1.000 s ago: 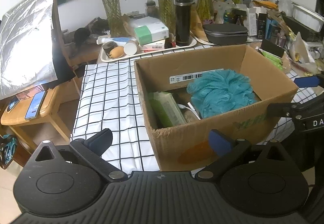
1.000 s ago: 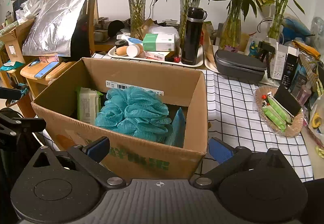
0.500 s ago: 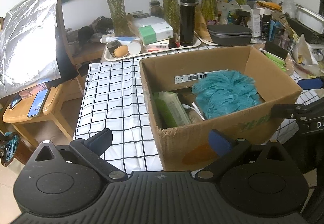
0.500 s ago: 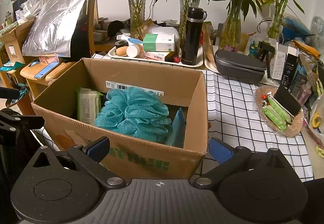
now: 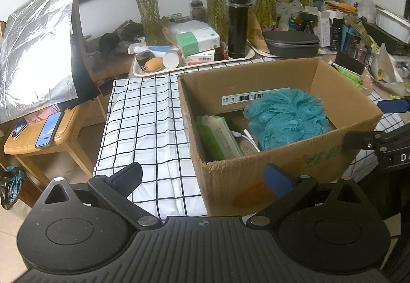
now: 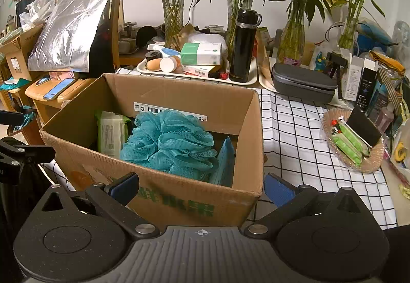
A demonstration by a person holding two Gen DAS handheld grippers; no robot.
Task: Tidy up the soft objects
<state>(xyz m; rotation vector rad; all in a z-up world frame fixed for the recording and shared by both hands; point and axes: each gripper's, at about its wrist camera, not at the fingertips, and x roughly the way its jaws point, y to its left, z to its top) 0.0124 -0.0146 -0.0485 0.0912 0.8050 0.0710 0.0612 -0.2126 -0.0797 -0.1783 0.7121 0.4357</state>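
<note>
An open cardboard box [image 5: 282, 175] [image 6: 179, 93] stands on the checked tablecloth. Inside it lies a teal mesh bath sponge [image 5: 287, 116] [image 6: 171, 144], a green wet-wipes pack [image 5: 217, 138] [image 6: 110, 133] and a blue flat item [image 6: 225, 162] against the right wall. My left gripper [image 5: 202, 178] is open, in front of the box's near left corner, holding nothing. My right gripper [image 6: 201, 187] is open too, before the box's near right corner, empty. The right gripper's fingers [image 5: 364, 139] show at the right edge of the left wrist view.
A white tray [image 6: 246, 79] with a black flask [image 6: 242, 46], tissue box and small bottles sits behind the box, with glass vases of bamboo. A grey case [image 6: 302, 83] and a basket [image 6: 369, 166] of green packs are to the right. A wooden side table [image 5: 38, 142] with phones stands left.
The left wrist view has shifted slightly, so the box sits a little further right and lower. The right gripper has hardly moved. Both stay open.
</note>
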